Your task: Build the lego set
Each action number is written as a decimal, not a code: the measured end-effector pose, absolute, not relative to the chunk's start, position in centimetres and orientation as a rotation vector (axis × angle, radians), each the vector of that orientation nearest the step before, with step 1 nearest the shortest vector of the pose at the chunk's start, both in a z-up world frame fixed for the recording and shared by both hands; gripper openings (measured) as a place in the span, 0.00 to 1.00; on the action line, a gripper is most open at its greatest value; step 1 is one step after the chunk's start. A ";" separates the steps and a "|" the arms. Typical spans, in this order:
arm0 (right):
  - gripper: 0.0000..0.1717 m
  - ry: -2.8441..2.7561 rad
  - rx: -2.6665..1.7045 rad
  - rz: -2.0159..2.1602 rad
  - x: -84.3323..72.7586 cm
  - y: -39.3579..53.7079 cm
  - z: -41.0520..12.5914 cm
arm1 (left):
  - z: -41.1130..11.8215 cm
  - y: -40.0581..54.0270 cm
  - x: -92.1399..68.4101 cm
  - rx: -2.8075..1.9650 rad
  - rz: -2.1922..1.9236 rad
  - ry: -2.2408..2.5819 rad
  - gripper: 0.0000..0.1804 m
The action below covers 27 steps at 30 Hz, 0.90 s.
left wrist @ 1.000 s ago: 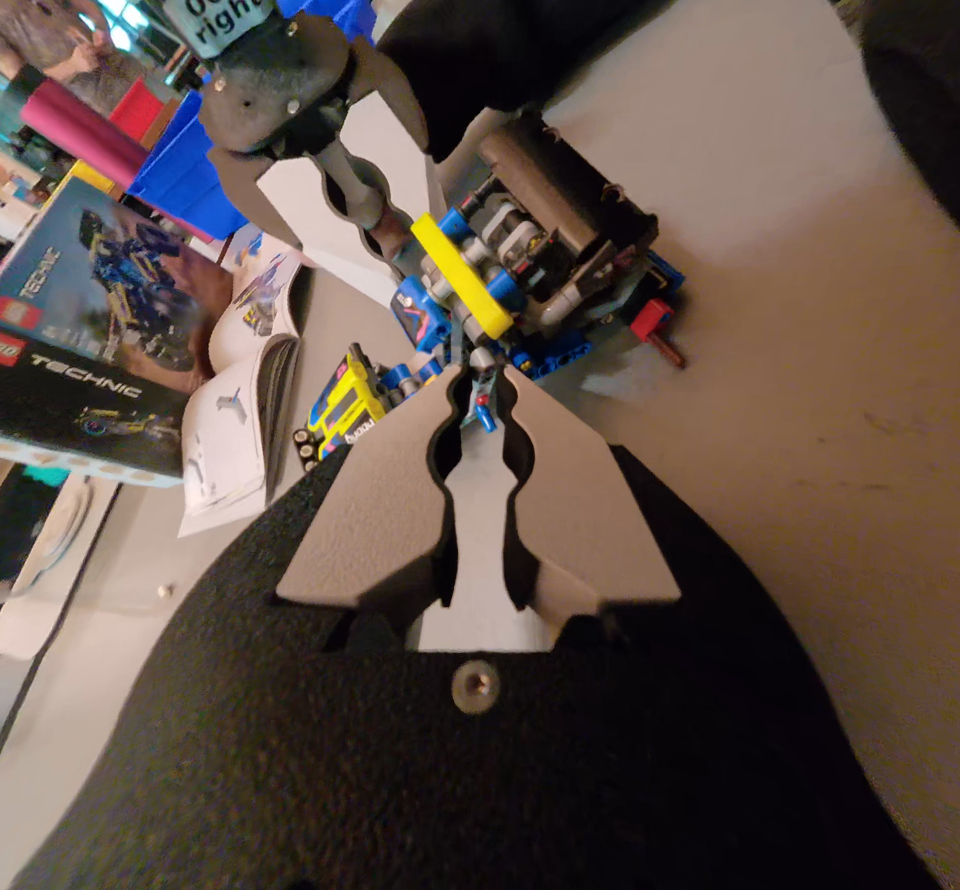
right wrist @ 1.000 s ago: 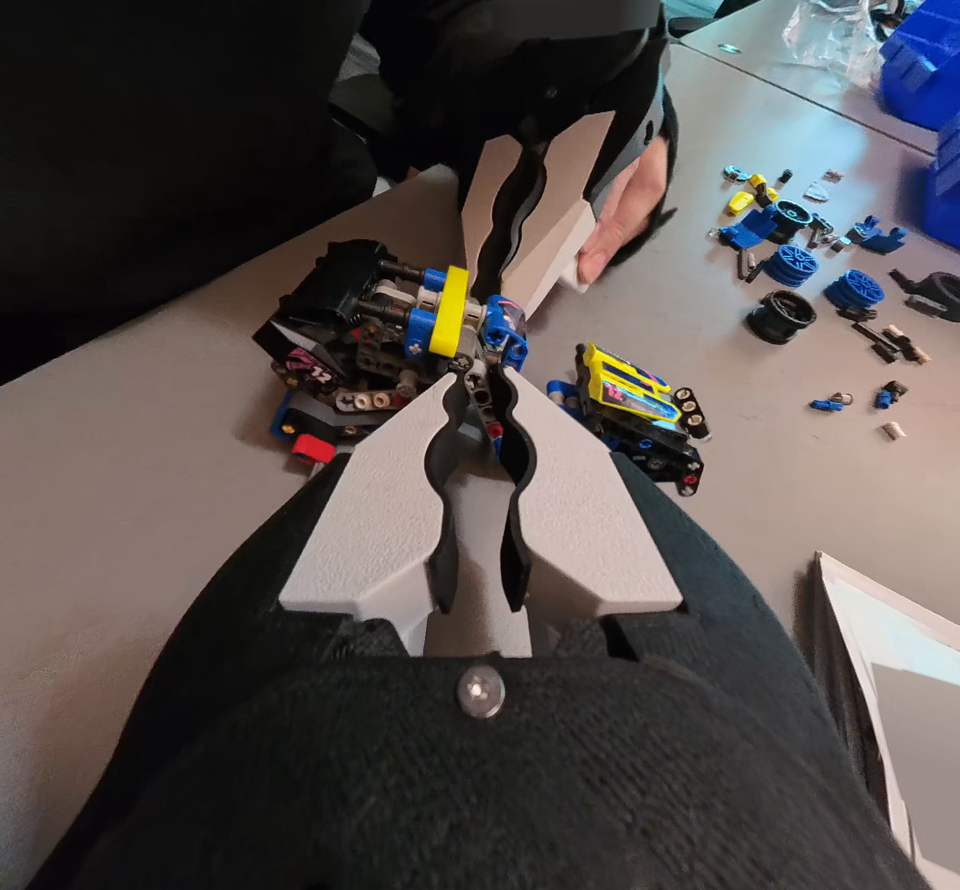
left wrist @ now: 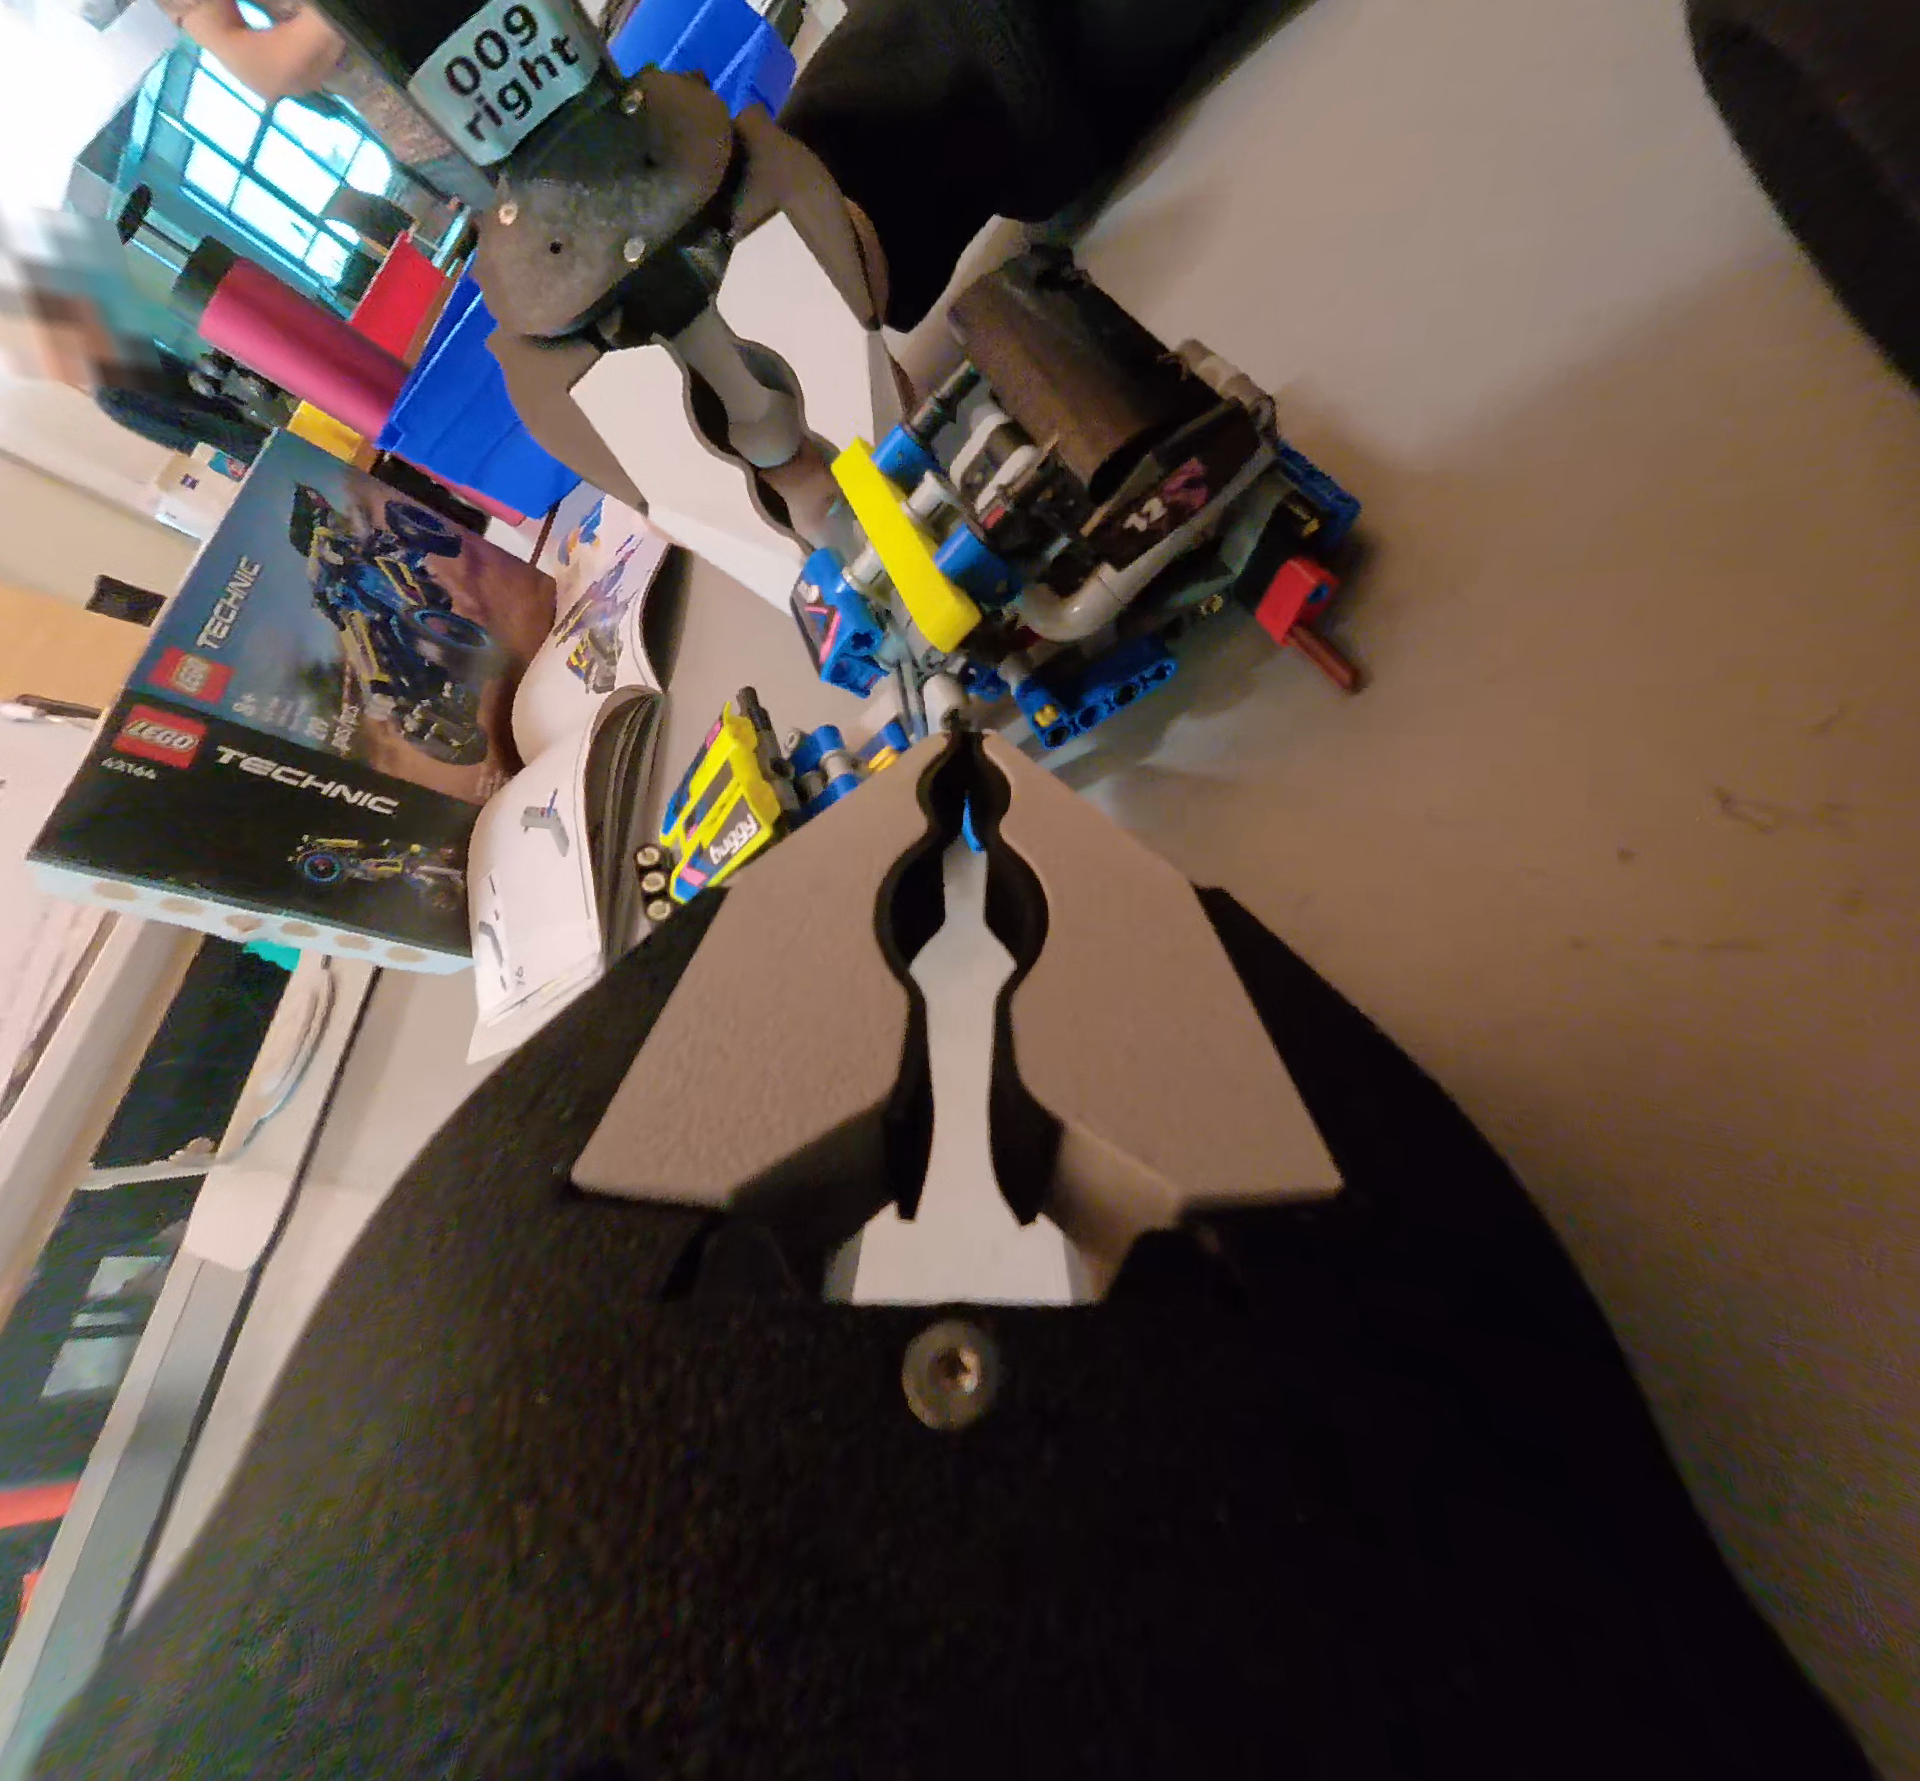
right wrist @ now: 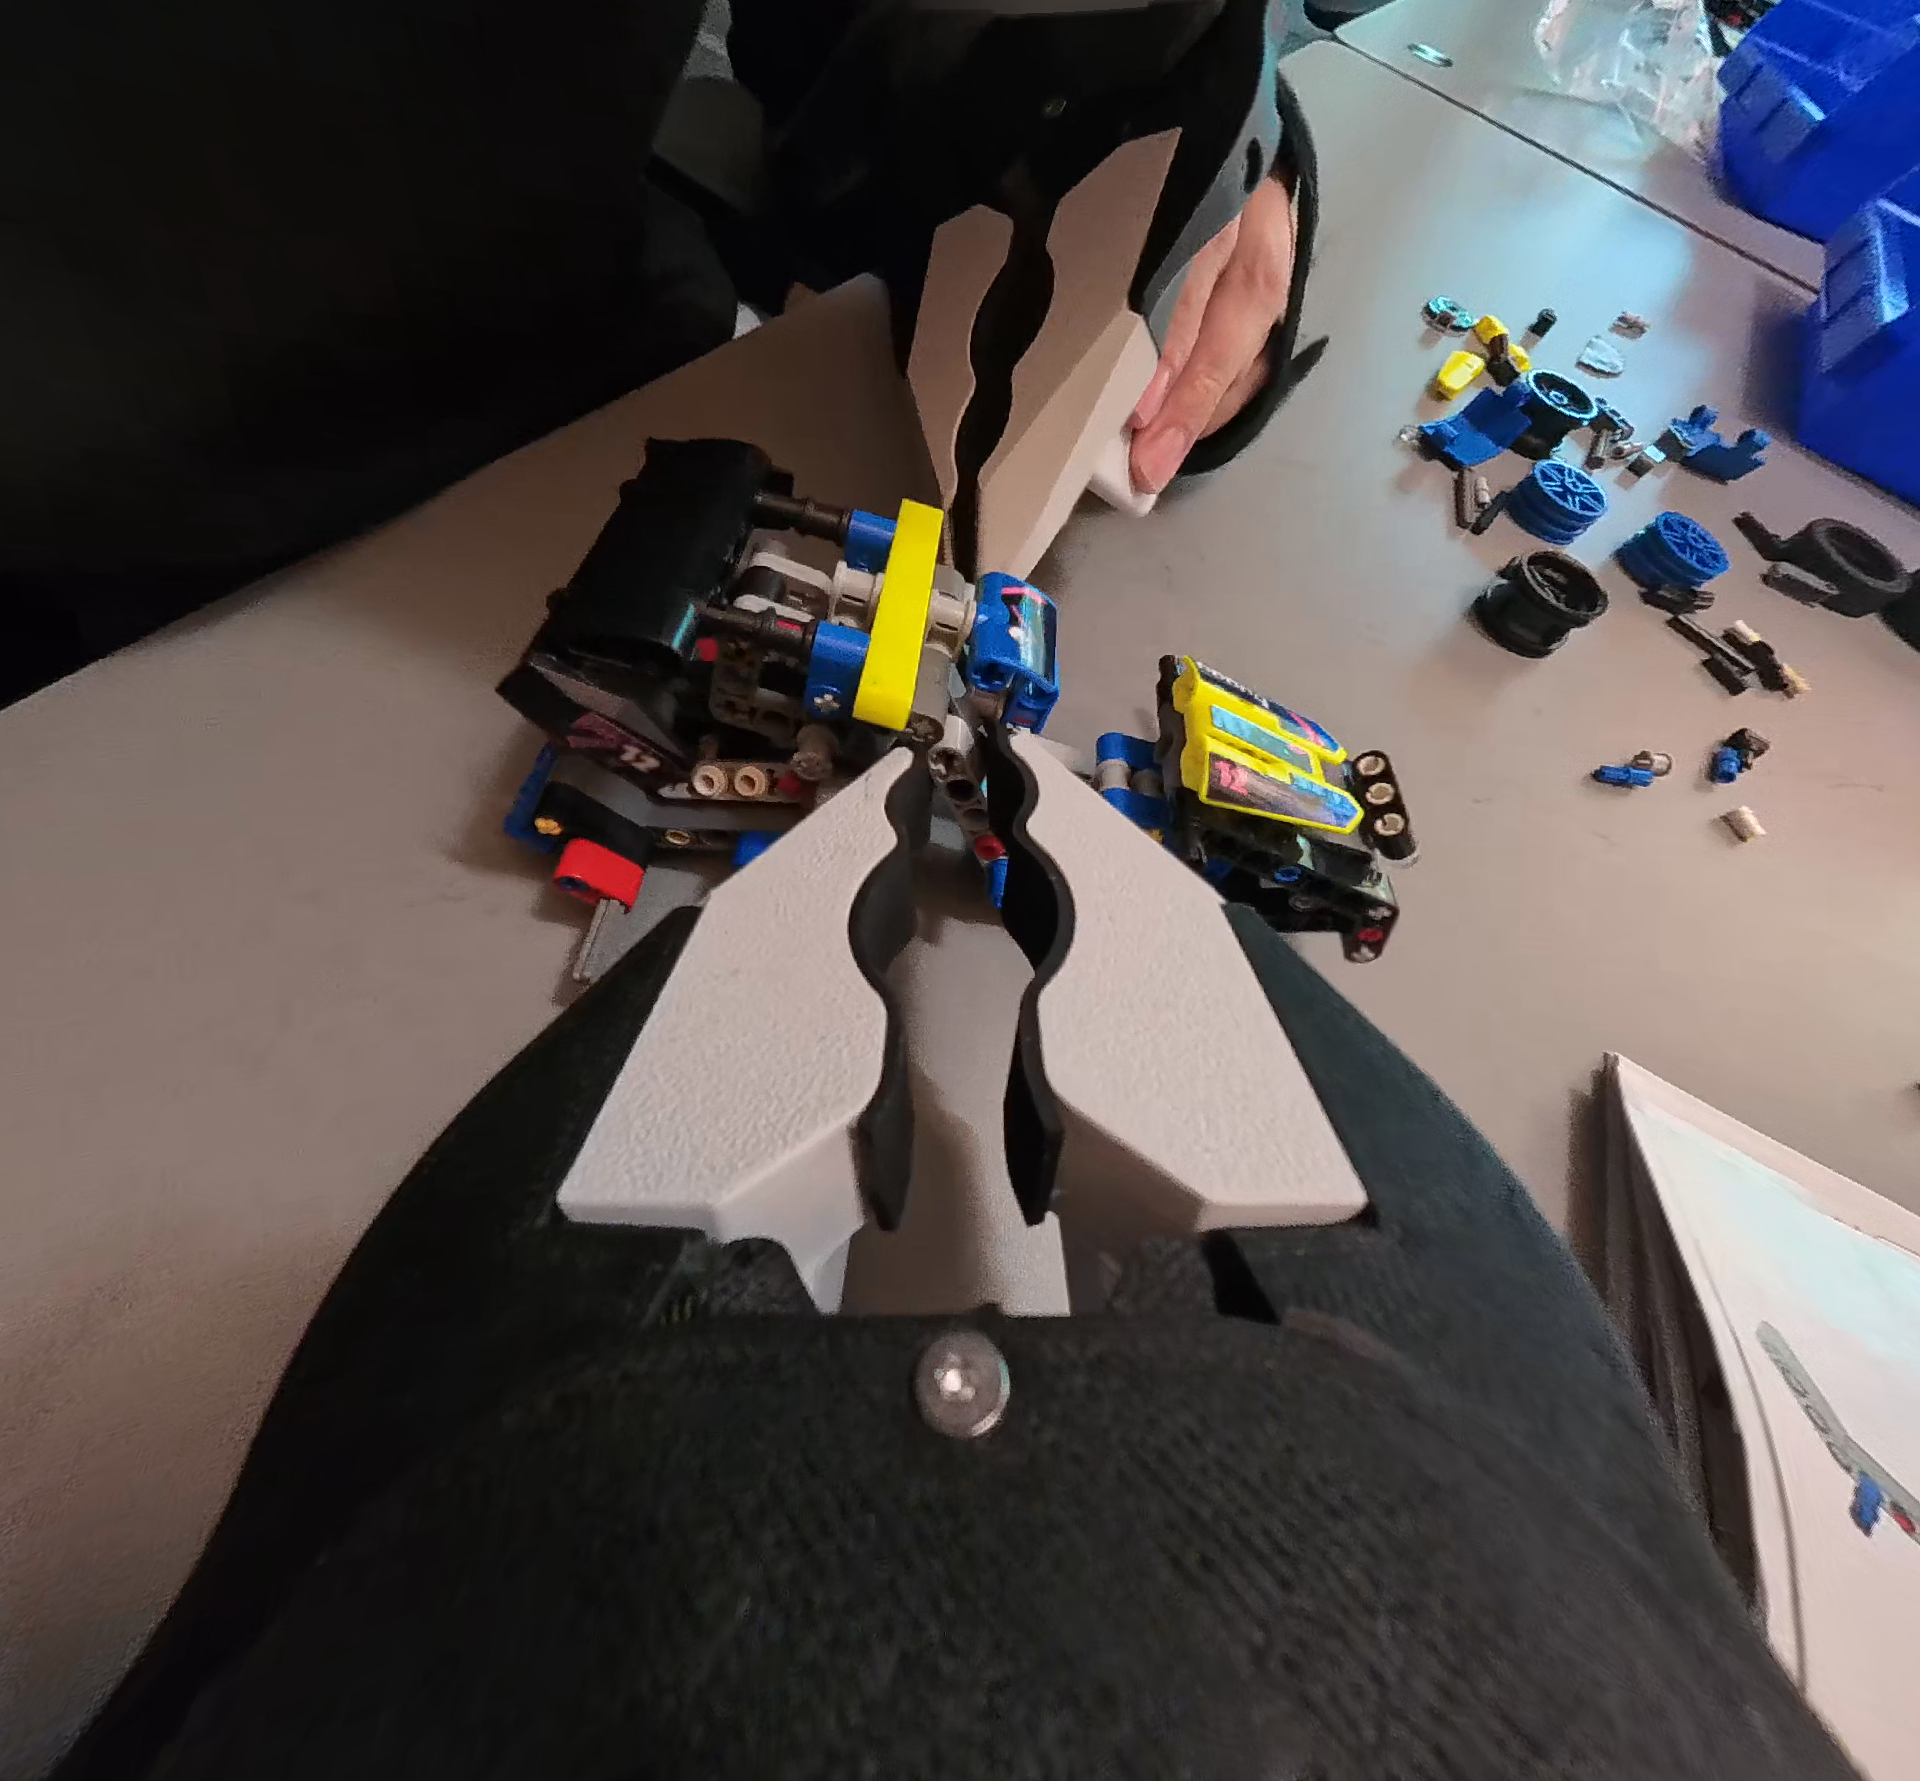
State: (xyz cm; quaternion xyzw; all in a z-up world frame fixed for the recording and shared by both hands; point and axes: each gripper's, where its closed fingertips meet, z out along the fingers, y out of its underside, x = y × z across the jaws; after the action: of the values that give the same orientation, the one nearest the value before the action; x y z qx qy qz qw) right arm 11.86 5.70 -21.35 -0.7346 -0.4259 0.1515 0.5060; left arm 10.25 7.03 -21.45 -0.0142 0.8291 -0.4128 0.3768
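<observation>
Blue wheels [right wrist: 1558,500] show rightward only; toy box [left wrist: 270,692] leftward.

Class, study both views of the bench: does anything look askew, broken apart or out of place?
Yes. The yellow-panelled section lies detached beside the main brick model, which rests tilted on the table. Wheels and small parts lie scattered beyond.
</observation>
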 end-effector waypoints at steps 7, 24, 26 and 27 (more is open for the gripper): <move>0.04 -1.025 -1.777 0.359 12.0 5.7 -21.4 | -21.5 6.7 10.3 -0.039 -1.040 2.116 0.00; 0.05 -1.034 -1.744 0.363 11.7 5.4 -21.1 | -20.9 7.3 9.9 -0.020 -1.045 2.066 0.00; 0.05 -1.032 -1.749 0.379 11.7 5.4 -21.1 | -20.7 7.0 9.8 -0.010 -1.069 2.056 0.00; 0.05 -1.031 -1.751 0.385 11.7 5.4 -21.0 | -20.7 6.8 9.9 0.001 -1.063 2.051 0.00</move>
State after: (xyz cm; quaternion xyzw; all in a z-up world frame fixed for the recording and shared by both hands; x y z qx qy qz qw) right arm 11.72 5.37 -21.05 -0.7275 -0.4285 0.1601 0.5114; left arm 9.90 6.76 -20.66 0.0004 0.8122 -0.4210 0.4039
